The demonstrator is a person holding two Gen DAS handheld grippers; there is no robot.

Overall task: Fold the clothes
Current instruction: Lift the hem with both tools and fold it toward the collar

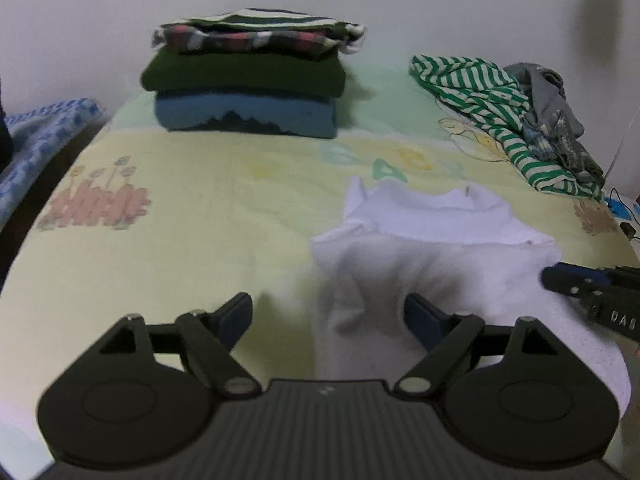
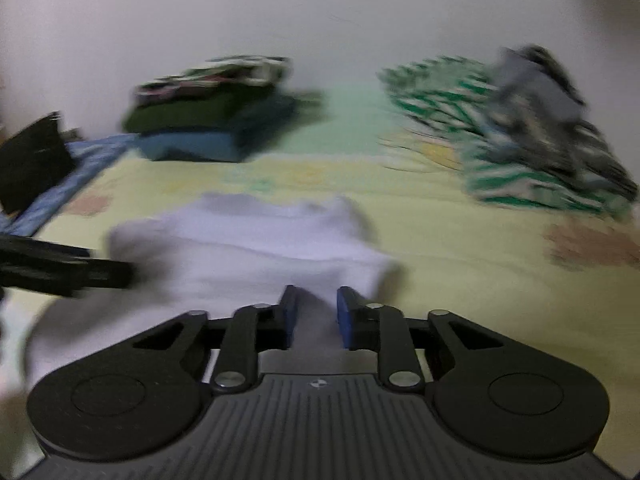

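Pale yellow bedding (image 1: 208, 232) with faded prints is filling both views as I am working a white garment (image 1: 432, 248) lying at about four o'clock from the folded stack (image 1: 244, 80). My left gripper (image 1: 328, 316) is hanging spread over its near left edge, gripping nothing. My right gripper (image 2: 316, 316) is narrowing around a raised ridge of the cloth; whether the pads are pressing I cannot tell through the blur. Soft, light, floppy fabric, I judge: best pinched at hem corners.
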